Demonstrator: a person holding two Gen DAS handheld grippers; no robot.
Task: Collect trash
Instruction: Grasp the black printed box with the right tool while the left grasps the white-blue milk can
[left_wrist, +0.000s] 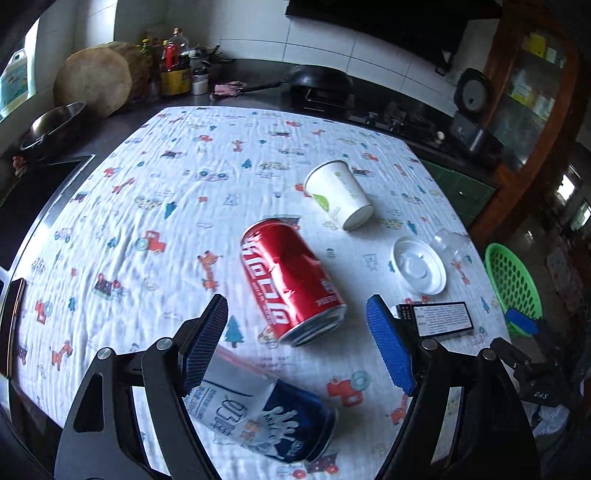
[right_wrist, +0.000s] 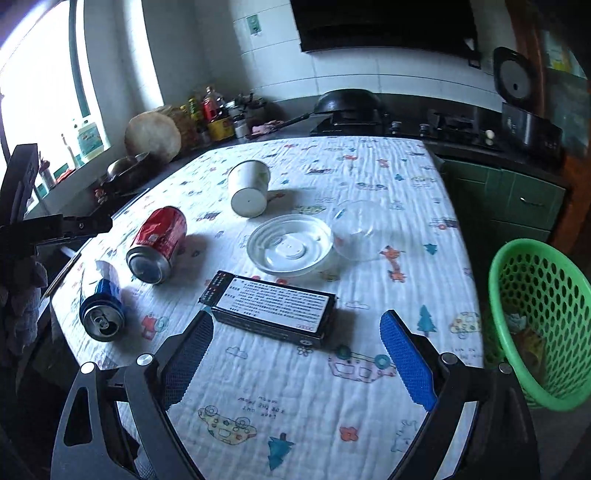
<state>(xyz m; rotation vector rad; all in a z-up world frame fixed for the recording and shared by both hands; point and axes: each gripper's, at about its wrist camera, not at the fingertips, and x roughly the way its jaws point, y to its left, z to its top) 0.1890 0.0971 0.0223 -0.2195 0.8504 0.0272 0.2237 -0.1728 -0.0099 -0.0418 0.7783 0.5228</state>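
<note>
While both grippers hang spread wide and hold nothing, the red can (left_wrist: 291, 282) lies on its side between and just ahead of the left gripper (left_wrist: 297, 347), and the blue can (left_wrist: 266, 417) lies beneath it. Ahead of the right gripper (right_wrist: 297, 354) lies the black box (right_wrist: 269, 308), near its left finger. Only the right view shows scraps, too dim to identify, inside the green basket (right_wrist: 532, 258); the left view cuts off the basket.

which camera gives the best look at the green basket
The right wrist view: the green basket shows its rim, mesh wall and some trash inside. The left wrist view catches only a small part at the table's right edge.
</note>
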